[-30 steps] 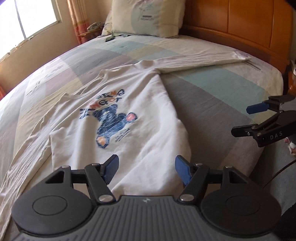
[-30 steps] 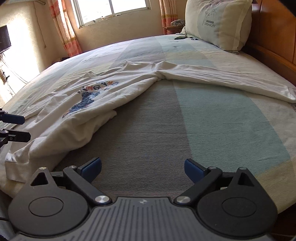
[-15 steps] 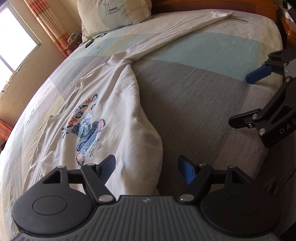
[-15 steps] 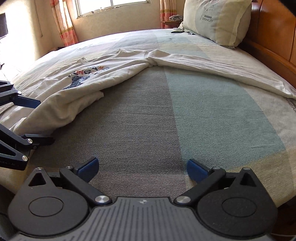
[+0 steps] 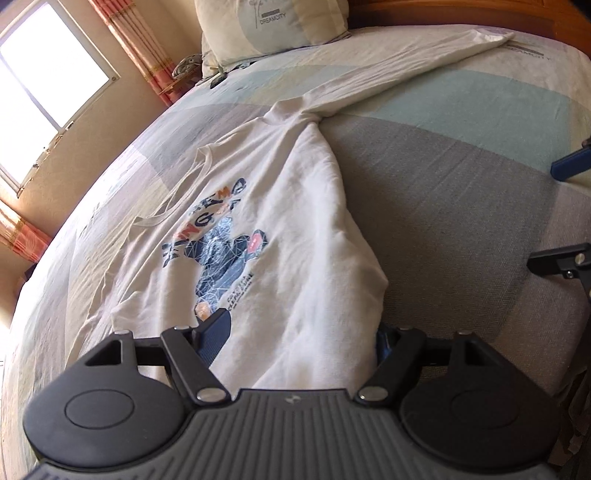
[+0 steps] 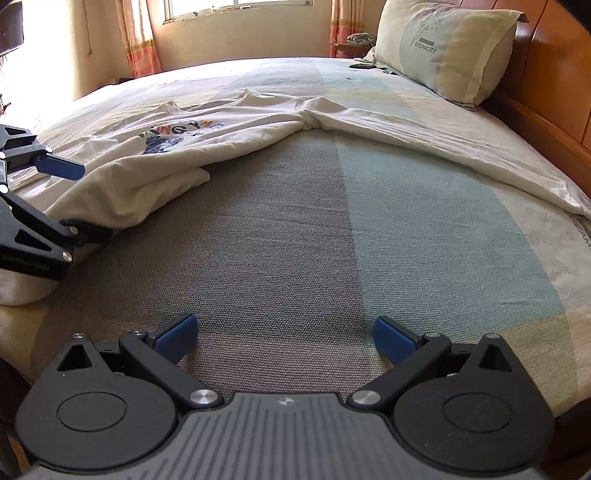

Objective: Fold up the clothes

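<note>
At the near edge of the bed (image 6: 280,229), toward six o'clock in the left wrist view, the left claw (image 5: 299,334) stands wide with the hem of the white long-sleeved shirt (image 5: 295,206) bunched up between its blue pads (image 5: 216,332); the right-hand pad is partly hidden behind the cloth, and whether either pad presses on the fabric I cannot tell, though the gap looks too broad for a grip. From the right wrist view the left claw shows at nine o'clock, one finger above the rolled hem and one below it. The shirt lies print-up across the bed, its body running from six toward eleven o'clock, with one sleeve (image 5: 417,62) stretched out to one o'clock toward the pillow (image 5: 273,26) and headboard. The right claw (image 6: 284,338) is also wide and empty, over bare bedspread, well apart from the cloth. The step in hand looks like taking hold of the hem corner. To do it well, the left claw should settle low enough that both layers of the hem sit deep between the pads before closing, not just the top fold. The right claw probably needs to go to a matching point on the hem or side seam, so the cloth lifts evenly and does not twist.
</note>
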A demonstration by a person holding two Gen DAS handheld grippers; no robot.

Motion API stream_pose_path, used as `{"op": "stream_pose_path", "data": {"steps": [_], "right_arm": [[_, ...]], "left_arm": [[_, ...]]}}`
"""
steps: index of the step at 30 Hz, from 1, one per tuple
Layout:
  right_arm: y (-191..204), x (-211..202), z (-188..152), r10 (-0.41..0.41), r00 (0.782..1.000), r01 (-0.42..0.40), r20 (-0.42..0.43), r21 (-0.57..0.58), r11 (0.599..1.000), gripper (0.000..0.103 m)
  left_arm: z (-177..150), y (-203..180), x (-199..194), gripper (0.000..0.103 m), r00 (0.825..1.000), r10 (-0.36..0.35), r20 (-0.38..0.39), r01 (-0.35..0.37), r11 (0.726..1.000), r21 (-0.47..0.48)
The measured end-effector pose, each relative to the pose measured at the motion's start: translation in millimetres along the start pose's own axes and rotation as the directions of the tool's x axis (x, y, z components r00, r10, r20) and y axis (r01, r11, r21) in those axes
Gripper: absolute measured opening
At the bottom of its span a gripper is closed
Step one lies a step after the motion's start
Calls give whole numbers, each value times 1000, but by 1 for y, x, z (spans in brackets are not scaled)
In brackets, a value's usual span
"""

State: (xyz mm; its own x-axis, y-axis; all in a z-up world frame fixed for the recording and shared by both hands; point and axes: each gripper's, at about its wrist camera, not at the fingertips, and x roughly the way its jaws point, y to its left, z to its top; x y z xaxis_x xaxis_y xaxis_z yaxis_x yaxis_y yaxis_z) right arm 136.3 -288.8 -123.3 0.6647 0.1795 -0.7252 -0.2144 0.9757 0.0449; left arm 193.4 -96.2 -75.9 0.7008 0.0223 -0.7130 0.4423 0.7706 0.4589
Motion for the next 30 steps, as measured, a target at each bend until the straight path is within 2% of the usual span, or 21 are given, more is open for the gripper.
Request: {"op": "stream_pose_path", "data": {"steps": [4, 7, 10, 13, 16, 18, 19, 22, 23, 25, 28, 30], "right_arm": [[1, 0, 0, -6, 1000, 6, 3, -1, 1000, 103], [2, 1, 0, -11, 1000, 11, 0, -2, 1000, 103], [2, 1, 0, -12, 1000, 12, -3, -1, 1000, 103], [3, 1, 1, -16, 1000, 16, -5, -2, 1000, 103], [3, 1, 2, -19, 1000, 19, -8, -3, 1000, 103], [3, 2, 3, -19, 1000, 19, -11, -4, 1000, 103], [3, 2, 3, -19, 1000, 19, -13, -4, 1000, 103], [3, 2, 6, -15, 1000, 15, -24, -1, 1000, 103], [3, 1, 7, -12, 1000, 12, -27, 1, 1000, 103], [2, 0, 10, 12, 1000, -12, -28, 13, 1000, 103], [0, -4, 16, 105, 994, -105, 1, 49, 993, 103], [2, -4, 24, 182, 983, -184, 32, 64, 981, 103]], "left_arm": [[-5, 19, -2, 76, 1000, 20, 1, -20, 999, -44], [-7, 39, -1, 76, 1000, 6, -1, -6, 993, -119], [-10, 63, 0, 76, 999, -52, 13, 54, 971, -234], [-15, 90, 4, 76, 994, -108, 32, 113, 931, -347], [-23, 117, 12, 76, 988, -149, 43, 152, 885, -440], [-28, 136, 25, 76, 983, -174, 50, 175, 840, -514], [-33, 147, 33, 76, 982, -184, 47, 178, 808, -561], [-50, 177, 57, 76, 979, -203, -13, 133, 686, -715], [-54, 181, 62, 75, 979, -202, -31, 114, 666, -737], [-59, 184, 60, 75, 980, -197, -17, 122, 668, -734], [-64, 183, 51, 78, 975, -218, 30, 173, 673, -719], [-64, 179, 44, 79, 973, -226, 43, 191, 690, -699]]}}
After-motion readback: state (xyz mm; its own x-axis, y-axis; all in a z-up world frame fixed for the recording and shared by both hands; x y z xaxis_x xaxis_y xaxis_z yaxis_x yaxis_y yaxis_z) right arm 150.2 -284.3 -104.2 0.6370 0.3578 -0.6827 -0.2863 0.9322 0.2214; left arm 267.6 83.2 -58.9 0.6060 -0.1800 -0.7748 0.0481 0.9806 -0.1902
